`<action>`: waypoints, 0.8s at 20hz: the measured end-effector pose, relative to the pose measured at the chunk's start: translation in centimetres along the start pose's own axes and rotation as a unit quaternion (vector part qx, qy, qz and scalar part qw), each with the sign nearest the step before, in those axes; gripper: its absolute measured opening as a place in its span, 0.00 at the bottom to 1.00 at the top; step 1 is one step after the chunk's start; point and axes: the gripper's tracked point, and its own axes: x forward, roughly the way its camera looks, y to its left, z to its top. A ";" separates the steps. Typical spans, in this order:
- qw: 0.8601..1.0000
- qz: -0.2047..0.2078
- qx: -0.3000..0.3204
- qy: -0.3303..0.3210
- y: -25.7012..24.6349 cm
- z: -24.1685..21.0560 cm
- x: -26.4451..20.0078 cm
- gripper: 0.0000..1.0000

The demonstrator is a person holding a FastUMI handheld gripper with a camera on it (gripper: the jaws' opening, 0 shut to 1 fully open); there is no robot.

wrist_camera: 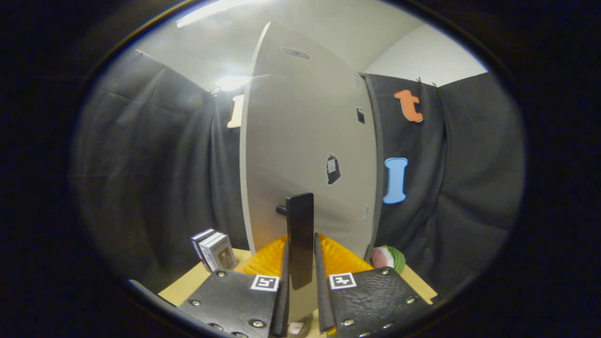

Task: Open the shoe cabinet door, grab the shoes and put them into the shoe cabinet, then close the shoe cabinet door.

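Observation:
The white shoe cabinet door [305, 141] stands tall right in front of me. Its black bar handle [300, 234] sticks out toward me on a short post. My gripper [301, 281] holds that handle: the two dark fingers [283, 291] stand close on either side of the bar and press on it. The orange finger backs [265, 258] spread out to both sides just behind the handle. The door's left edge [244, 164] faces me as a pale strip, so the door looks swung a little outward. A small dark tag [333, 168] is stuck on the door above the handle.
The cabinet stands on a light wooden tabletop [188, 286]. A few small boxes [213, 251] stand upright left of the door. A watermelon-slice toy [389, 258] lies right of the cabinet's foot. Black cloth walls close in behind and on both sides.

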 end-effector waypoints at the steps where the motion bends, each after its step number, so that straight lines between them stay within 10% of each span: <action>1: 1.000 -0.003 -0.001 0.000 -0.9 0.0 -0.6 0.25; 16: 0.994 -0.105 0.016 -0.013 -16.9 0.4 -6.2 0.15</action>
